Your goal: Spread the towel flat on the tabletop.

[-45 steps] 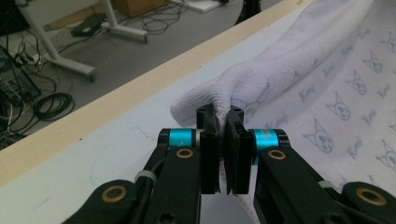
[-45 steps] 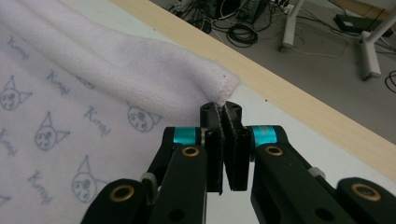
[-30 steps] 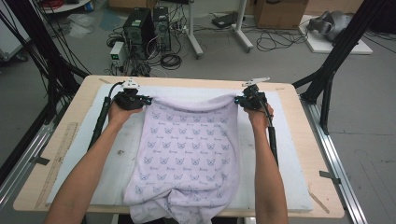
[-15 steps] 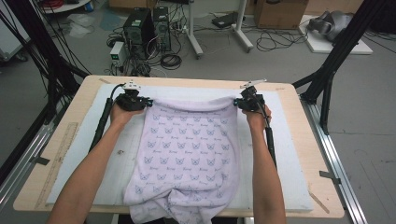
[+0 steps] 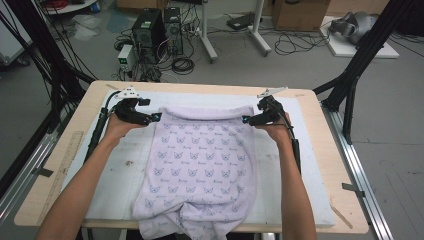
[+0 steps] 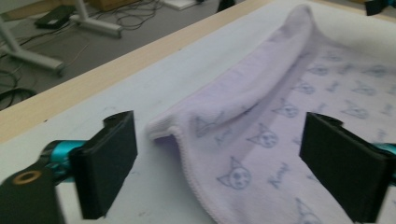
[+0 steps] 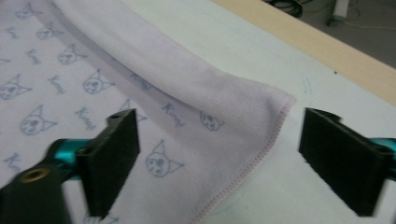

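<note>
Soft even light (close-ups blurred)

Both grippers, left point(image 5: 156, 118) and right point(image 5: 245, 120), jaws just opened, far towel point(image 5: 200, 165) corners released onto table point(image 5: 310, 165).

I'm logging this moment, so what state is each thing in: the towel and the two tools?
Towel: spread on the table mat, far edge rumpled, near end over the table's edge.
Left tool: jaws just opened, pads off the towel corner between them.
Right tool: jaws just opened, corner between them, not gripped.
</note>
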`<state>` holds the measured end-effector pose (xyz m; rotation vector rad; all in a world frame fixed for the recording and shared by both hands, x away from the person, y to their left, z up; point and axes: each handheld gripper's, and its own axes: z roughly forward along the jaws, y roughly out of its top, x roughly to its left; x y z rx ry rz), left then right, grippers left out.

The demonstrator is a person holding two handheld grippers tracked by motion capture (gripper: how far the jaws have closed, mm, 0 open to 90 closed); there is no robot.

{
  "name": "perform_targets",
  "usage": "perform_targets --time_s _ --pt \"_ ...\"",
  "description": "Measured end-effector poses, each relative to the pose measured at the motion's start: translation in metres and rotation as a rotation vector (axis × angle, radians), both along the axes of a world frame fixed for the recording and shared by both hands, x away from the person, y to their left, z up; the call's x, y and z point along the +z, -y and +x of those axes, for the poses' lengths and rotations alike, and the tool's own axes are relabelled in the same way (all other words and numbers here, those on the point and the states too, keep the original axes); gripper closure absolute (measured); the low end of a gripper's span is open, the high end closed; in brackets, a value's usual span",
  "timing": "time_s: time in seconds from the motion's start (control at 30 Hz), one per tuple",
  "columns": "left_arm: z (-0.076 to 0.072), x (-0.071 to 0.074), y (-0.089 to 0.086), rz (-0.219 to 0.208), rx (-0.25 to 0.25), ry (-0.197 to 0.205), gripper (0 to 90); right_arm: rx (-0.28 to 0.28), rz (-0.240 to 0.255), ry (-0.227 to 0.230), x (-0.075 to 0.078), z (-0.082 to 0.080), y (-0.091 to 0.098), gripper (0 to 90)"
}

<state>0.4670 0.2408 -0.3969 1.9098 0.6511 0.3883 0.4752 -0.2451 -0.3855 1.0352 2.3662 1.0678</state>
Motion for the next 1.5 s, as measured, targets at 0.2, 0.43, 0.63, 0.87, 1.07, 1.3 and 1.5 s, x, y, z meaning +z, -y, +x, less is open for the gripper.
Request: perform_targets --time_s 0.2,0.43,0.63,0.87,1.07,1.3,1.5 --pt "-0.021 0.011 -0.012 0.0 -0.092 0.022 1.7 0.086 0.085 0.059 0.017 -0.025 0.009 0.9" --pt "-0.048 0.025 -0.019 0.008 -0.139 0.083 1.7 0.161 0.095 0.1 0.036 -0.05 0.013 1.0" --pt "-0.068 0.032 -0.028 0.004 -0.168 0.112 1.7 0.226 0.103 0.128 0.046 -0.067 0.01 1.0" --pt "-0.096 0.031 -0.034 0.007 -0.203 0.146 1.7 0.341 0.125 0.137 0.041 -0.099 0.013 1.1" --pt "-0.116 0.025 -0.036 0.012 -0.241 0.129 1.7 0.419 0.127 0.132 0.027 -0.128 0.019 1.1" --pt "-0.136 0.02 -0.038 -0.007 -0.267 0.13 1.7 0.523 0.117 0.136 0.011 -0.164 0.017 1.1" --pt "-0.156 0.015 -0.031 0.007 -0.297 0.137 1.7 0.582 0.078 0.12 -0.004 -0.187 0.012 1.4"
